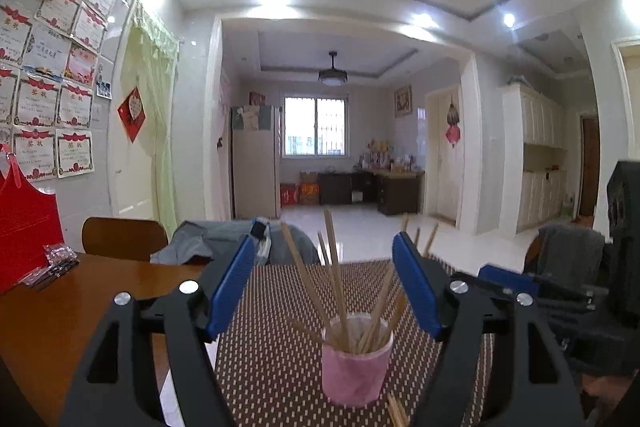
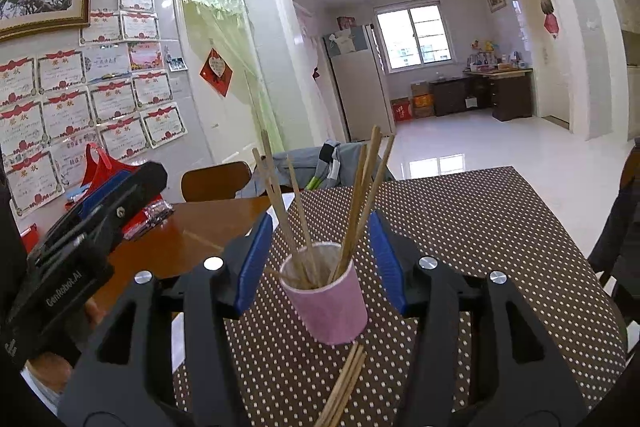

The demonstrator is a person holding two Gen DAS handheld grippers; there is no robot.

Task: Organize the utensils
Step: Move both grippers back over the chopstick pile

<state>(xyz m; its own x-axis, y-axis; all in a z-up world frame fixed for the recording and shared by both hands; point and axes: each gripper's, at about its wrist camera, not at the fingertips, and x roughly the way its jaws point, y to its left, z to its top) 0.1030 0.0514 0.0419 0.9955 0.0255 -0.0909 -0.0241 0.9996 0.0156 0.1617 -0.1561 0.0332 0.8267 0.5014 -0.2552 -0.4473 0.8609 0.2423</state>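
A pink cup [image 1: 356, 373] stands on the dotted brown mat [image 1: 276, 359] and holds several wooden chopsticks [image 1: 334, 279] fanned upward. A few loose chopsticks [image 1: 397, 411] lie on the mat just in front of the cup. My left gripper [image 1: 324, 291] is open, its blue pads wide apart either side of the cup. In the right wrist view the cup [image 2: 330, 307] stands between the open blue pads of my right gripper [image 2: 322, 259], with loose chopsticks [image 2: 344, 387] lying below it. Both grippers are empty.
The mat [image 2: 480, 247] covers the right part of a wooden table [image 2: 180, 239]. The left gripper's black body [image 2: 80, 247] sits at left. A red bag [image 1: 24, 227] and small packets [image 1: 56, 263] lie at the table's far left. Chairs with grey clothing [image 1: 224, 239] stand behind.
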